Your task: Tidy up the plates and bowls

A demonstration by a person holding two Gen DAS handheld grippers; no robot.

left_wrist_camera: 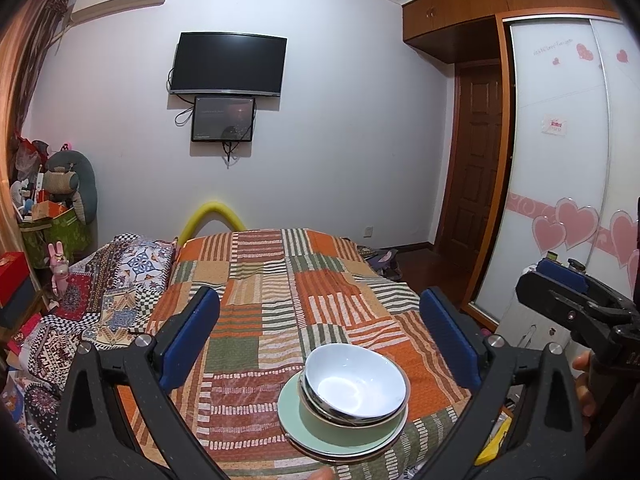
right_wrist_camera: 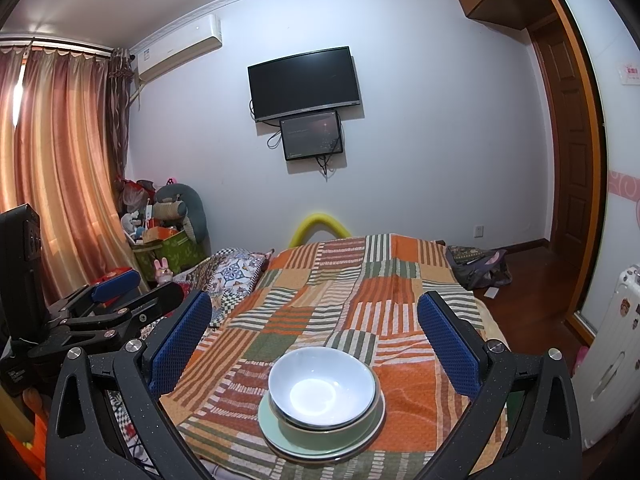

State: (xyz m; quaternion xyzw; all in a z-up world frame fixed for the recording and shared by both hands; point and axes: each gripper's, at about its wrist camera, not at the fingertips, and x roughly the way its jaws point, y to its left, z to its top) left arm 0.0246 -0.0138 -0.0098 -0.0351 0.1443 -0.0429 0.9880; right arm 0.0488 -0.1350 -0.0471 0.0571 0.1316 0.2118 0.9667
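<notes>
A white bowl (left_wrist_camera: 354, 382) (right_wrist_camera: 322, 386) sits on top of a stack, nested in a pale green bowl (left_wrist_camera: 320, 420) (right_wrist_camera: 320, 438), on pale green plates (left_wrist_camera: 292, 412) (right_wrist_camera: 270, 420). The stack rests on the patchwork cloth near the front edge. My left gripper (left_wrist_camera: 320, 332) is open, raised above and behind the stack, holding nothing. My right gripper (right_wrist_camera: 316, 332) is open too, over the stack with nothing between its blue pads. Each gripper shows in the other's view: the right gripper (left_wrist_camera: 560, 280) at the right, the left gripper (right_wrist_camera: 116, 284) at the left.
The orange, green and white patchwork cloth (left_wrist_camera: 280, 292) (right_wrist_camera: 360, 292) covers the surface. A patterned quilt (left_wrist_camera: 100, 292) lies at the left. Boxes and soft toys (left_wrist_camera: 60, 208) crowd the left corner. A wardrobe with sliding doors (left_wrist_camera: 560, 160) stands at the right.
</notes>
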